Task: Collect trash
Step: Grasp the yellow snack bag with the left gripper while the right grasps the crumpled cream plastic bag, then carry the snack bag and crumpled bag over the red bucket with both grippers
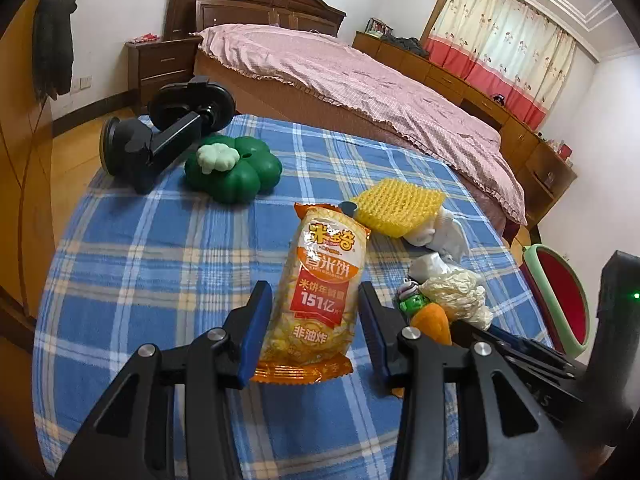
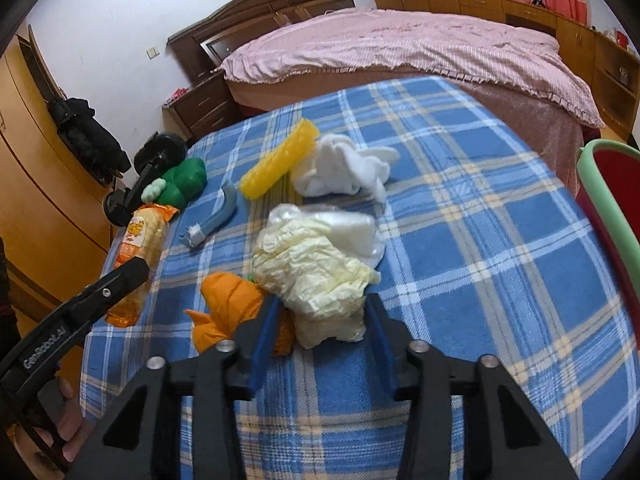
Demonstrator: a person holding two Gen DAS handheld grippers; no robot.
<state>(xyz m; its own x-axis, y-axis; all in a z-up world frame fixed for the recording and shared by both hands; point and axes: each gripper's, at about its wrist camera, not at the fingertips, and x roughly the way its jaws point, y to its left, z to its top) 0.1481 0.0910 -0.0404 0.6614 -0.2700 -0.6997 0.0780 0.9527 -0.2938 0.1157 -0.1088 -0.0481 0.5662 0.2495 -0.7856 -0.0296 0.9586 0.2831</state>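
So, going from the left: the left gripper (image 1: 312,328) is clamped on an orange snack packet (image 1: 320,292), its blue pads pressed to the packet's sides, and the packet looks lifted off the blue plaid bench (image 1: 160,260) rather than lying on it. Beyond it, at the bench's far left, sit a green clover-shaped toy (image 1: 234,168) and a black clamp mount (image 1: 160,136) – neither reads as trash. Nearer the middle lie a blue-grey tube-like thing (image 2: 214,218), a yellow mesh sponge (image 2: 280,164) and a crumpled white tissue (image 2: 348,166), well apart from either gripper. An orange plush carrot (image 2: 226,308) lies just beside the right gripper (image 2: 322,334), whose jaws stand either side of a crumpled pale-yellow paper wad (image 2: 316,276); whether the pads are pressing it yet I cannot tell. A clear plastic scrap (image 2: 344,224) touches the wad's far side. At the right edge stands a red bin with a green rim (image 2: 608,184).

By my reading the job is at an early stage – nothing shows inside the bin from here, one piece is in hand, a second is about to be taken, and tissue, plastic and perhaps the sponge remain.
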